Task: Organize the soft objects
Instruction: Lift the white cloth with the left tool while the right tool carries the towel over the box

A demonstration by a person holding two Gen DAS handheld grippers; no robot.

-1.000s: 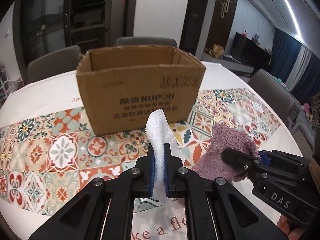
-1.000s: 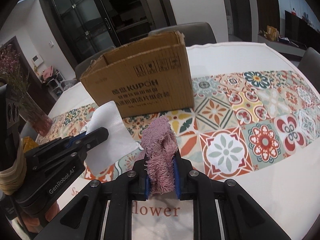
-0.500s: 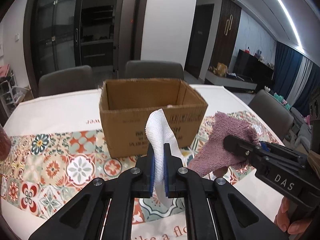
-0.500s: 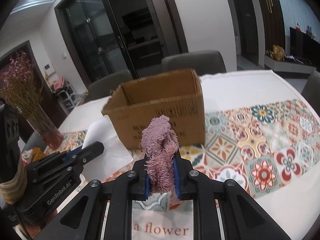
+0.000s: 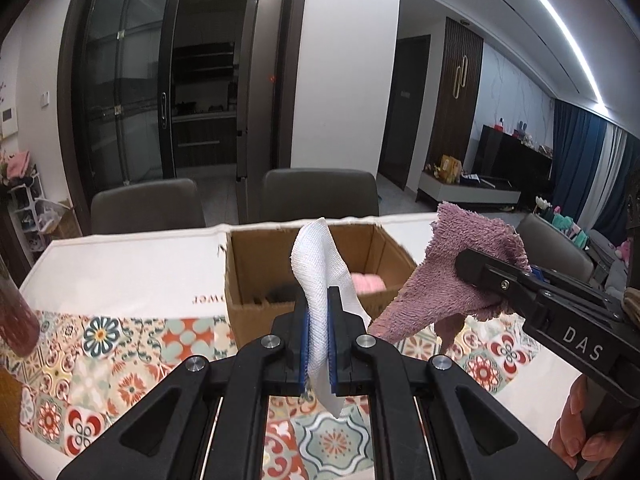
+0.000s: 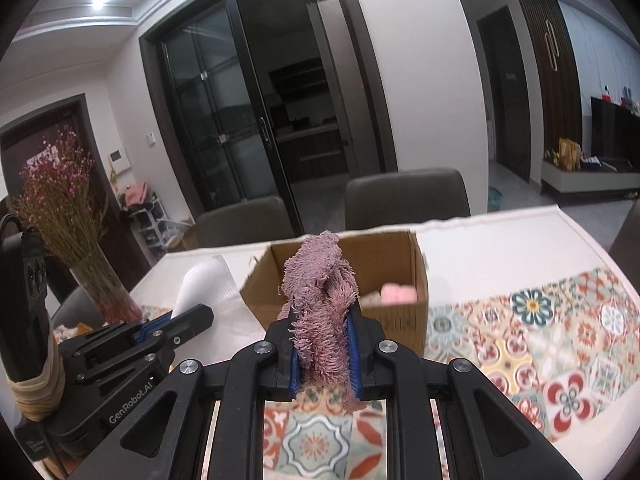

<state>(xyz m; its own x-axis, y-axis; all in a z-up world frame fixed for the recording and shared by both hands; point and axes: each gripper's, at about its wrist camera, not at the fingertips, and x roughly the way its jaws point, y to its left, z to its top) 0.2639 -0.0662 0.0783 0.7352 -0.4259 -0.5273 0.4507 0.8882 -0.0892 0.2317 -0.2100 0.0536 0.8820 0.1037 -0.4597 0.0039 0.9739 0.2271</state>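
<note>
Two cloths are held up in the air, one in each hand-held gripper, both in front of an open cardboard box [image 5: 304, 280].

The white cloth [image 5: 320, 280] is pinched between the blue pads of the left hand-held gripper [image 5: 318, 312], whose jaws are closed down to the thickness of the fabric. Its top stands up above the fingers in a folded peak, and a corner hangs below them. In the right wrist view the same white cloth [image 6: 208, 284] shows at left, above the left hand-held gripper [image 6: 188, 320].

The mauve terry cloth [image 6: 320, 292] is clamped the same way in the right hand-held gripper [image 6: 322, 340], jaws closed tight on it, with a shaggy bunch rising above the fingers and a strip trailing below. From the left wrist view this mauve cloth [image 5: 460, 280] hangs off the right hand-held gripper [image 5: 480, 276] at the right side, just beside the white one and not touching it.

The cardboard box [image 6: 400, 308] stands on the counter [image 5: 120, 272] beyond both cloths, flaps open. Inside it lies something pink [image 5: 368, 282] and something dark [image 5: 280, 294], too dim to make out.

The counter carries a white cover with a patterned tile runner [image 6: 540, 340]. A glass vase of dried pink flowers [image 6: 68, 208] stands at its left edge. Grey chairs [image 5: 320, 192] line the far side.
</note>
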